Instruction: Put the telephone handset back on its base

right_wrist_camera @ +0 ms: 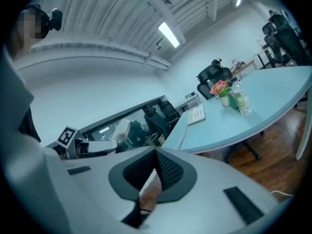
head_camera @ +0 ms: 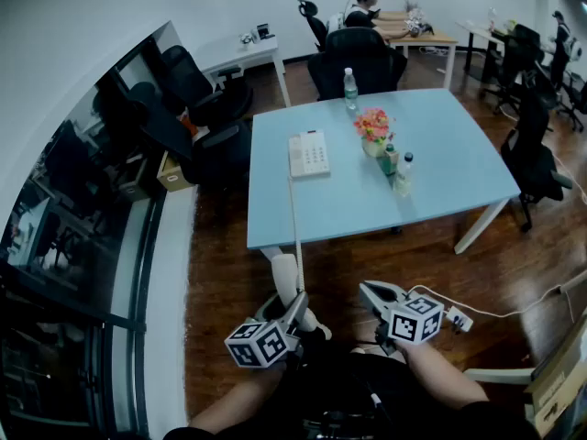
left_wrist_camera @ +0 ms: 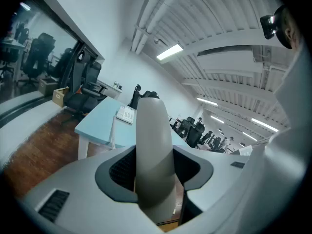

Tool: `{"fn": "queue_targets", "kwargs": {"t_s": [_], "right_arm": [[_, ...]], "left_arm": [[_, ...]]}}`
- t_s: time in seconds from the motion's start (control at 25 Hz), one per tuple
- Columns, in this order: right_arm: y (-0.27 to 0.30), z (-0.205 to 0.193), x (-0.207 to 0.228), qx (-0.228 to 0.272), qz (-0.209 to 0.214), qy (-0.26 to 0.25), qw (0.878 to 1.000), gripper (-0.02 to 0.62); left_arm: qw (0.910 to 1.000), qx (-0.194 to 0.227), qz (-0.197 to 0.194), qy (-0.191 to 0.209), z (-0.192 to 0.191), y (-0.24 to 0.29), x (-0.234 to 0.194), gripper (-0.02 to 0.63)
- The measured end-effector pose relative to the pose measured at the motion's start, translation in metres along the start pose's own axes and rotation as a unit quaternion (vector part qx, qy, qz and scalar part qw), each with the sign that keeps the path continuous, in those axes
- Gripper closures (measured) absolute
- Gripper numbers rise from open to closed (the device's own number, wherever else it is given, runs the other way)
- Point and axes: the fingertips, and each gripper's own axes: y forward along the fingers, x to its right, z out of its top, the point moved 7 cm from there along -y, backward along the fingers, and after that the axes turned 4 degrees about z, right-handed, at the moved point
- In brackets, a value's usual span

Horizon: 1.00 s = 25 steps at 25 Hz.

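On the left, the handset (head_camera: 286,278) is being held in the left tool (head_camera: 292,302). The tool's two sides are being pushed wide apart by the thick middle of the handset, and they are being pressed on it from both sides. The handset is being held up in the air, low and close to the person, above the wooden floor (head_camera: 220,282) and well apart from the desk (head_camera: 459,154).

A thin cord (head_camera: 295,218) is being pulled out long from the handset up to the base (head_camera: 309,154). The base is lying flat on the left part of the blue desk, and the handset is not yet on it.

The handset is being judged as hard, smooth and light, so it could slip or twist between the pads. The middle is the best place to hold it, because both ends are then being left free to drop into the base. The cord is soft and springy, so a small tug is to be expected as the handset is being carried.

Just to the right of the base, a pot of flowers (head_camera: 373,126) and two bottles (head_camera: 404,174) are being seen. They should not be bumped.

On the right, the right tool (head_camera: 376,293) is being held shut, its sides together and nothing between them.
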Motion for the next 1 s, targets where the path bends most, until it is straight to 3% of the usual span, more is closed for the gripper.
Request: {"fn": "queue_targets", "kwargs": {"t_s": [1.0], "right_arm": [[0.004,-0.002,-0.005,-0.008,0.000,-0.016,1.000,0.578]], "left_arm": [[1.0000,0.002,0.000,-0.002,-0.001,-0.009,-0.003,0.394]]}}
